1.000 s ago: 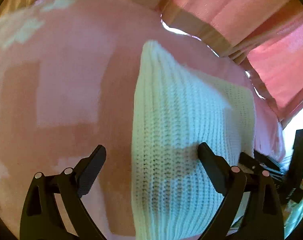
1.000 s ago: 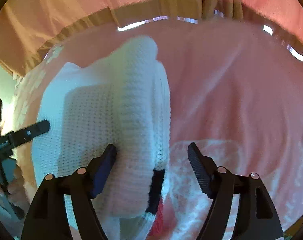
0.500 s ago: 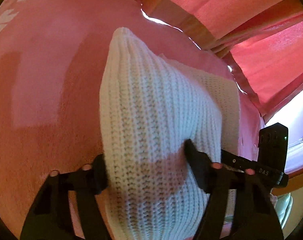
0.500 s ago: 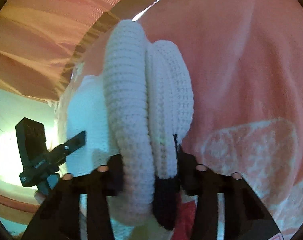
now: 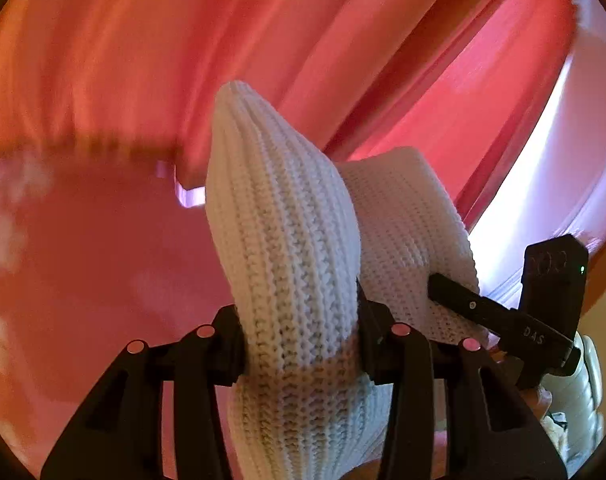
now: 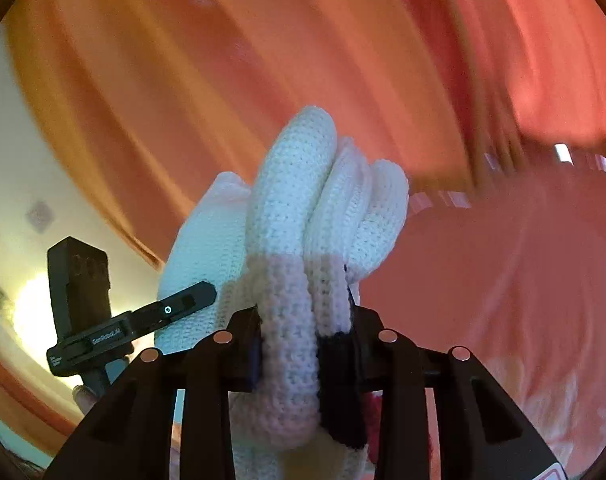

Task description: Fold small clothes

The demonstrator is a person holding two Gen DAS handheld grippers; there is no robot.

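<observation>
A white knitted garment [image 5: 279,220] is bunched into a thick fold and held up off the pink cloth surface [image 5: 83,260]. My left gripper [image 5: 301,340] is closing, its pads pressing on one folded edge. In the right wrist view the same garment [image 6: 295,184] shows as several rolled layers with a black trim [image 6: 339,380]. My right gripper [image 6: 303,340] is also closing, its pads squeezing those layers. The right gripper's finger [image 5: 459,296] shows at the garment's far side. The left gripper's finger [image 6: 179,304] shows likewise.
Red-pink curtains [image 5: 343,40] hang behind the pink surface and fill the upper half of both views [image 6: 223,60]. A bright window strip [image 5: 543,160] lies at the right. The pink surface [image 6: 523,260] stretches away below the right gripper.
Both grippers went from open around the flat-lying garment to closed on its edges. They lifted it well off the pink surface, and both views now tilt up toward the curtains.
</observation>
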